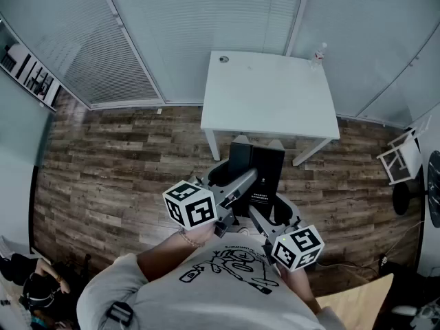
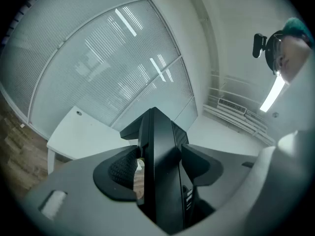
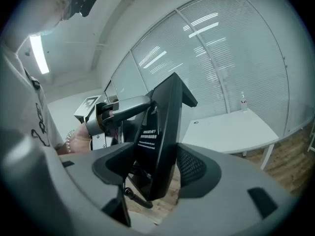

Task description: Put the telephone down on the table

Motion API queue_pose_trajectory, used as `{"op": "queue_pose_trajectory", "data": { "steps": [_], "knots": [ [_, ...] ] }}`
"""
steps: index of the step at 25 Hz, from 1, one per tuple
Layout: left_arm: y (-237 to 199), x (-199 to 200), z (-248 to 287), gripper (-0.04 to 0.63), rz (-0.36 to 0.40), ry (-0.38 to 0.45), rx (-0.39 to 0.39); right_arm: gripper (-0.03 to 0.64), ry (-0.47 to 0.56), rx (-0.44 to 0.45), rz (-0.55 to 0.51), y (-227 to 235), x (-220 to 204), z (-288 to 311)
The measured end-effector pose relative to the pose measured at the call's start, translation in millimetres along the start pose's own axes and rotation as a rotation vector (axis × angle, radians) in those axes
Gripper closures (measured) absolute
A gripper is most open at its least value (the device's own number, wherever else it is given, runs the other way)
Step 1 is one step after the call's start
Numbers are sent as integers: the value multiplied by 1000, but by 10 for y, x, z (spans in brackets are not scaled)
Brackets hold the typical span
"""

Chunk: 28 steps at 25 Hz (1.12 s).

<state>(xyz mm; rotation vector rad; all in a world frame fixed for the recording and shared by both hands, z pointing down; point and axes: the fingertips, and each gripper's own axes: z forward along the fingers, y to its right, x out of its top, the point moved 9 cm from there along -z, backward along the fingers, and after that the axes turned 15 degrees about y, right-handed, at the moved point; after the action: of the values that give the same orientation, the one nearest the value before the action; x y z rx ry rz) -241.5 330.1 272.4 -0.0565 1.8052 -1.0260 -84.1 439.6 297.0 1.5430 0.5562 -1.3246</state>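
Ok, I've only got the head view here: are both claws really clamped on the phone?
Observer: Yes for the left claw: the phone stands edge-on between its jaws, gripped on both sides.
Operator: And the right one?
Observer: The right claw has it too, but there the phone leans across the gap rather than standing straight.
Operator: Anything hanging underneath?
Observer: A black cord hangs below the phone, down between the right claw's jaws.
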Motion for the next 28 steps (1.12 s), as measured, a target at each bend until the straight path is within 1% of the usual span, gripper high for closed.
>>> {"op": "queue_pose_trajectory", "data": {
  "steps": [5, 12, 14, 20, 28],
  "knots": [
    [-36, 30, -38, 322, -3, 4, -1, 354, -8, -8, -1, -52, 8, 40],
    [-121, 21, -89, 322, -3, -5, 1, 354, -3, -4, 1, -73, -96, 92],
    [-162, 69, -139, 322, -7, -9, 1, 354, -4, -9, 4, -142, -109, 140],
    [-464, 357, -562, 322, -17, -18, -2, 354, -7, -32, 15, -615, -291, 471],
    [-527, 360, -601, 322, -19, -20, 2, 354, -16, -38, 27, -643, -329, 522]
  ]
}}
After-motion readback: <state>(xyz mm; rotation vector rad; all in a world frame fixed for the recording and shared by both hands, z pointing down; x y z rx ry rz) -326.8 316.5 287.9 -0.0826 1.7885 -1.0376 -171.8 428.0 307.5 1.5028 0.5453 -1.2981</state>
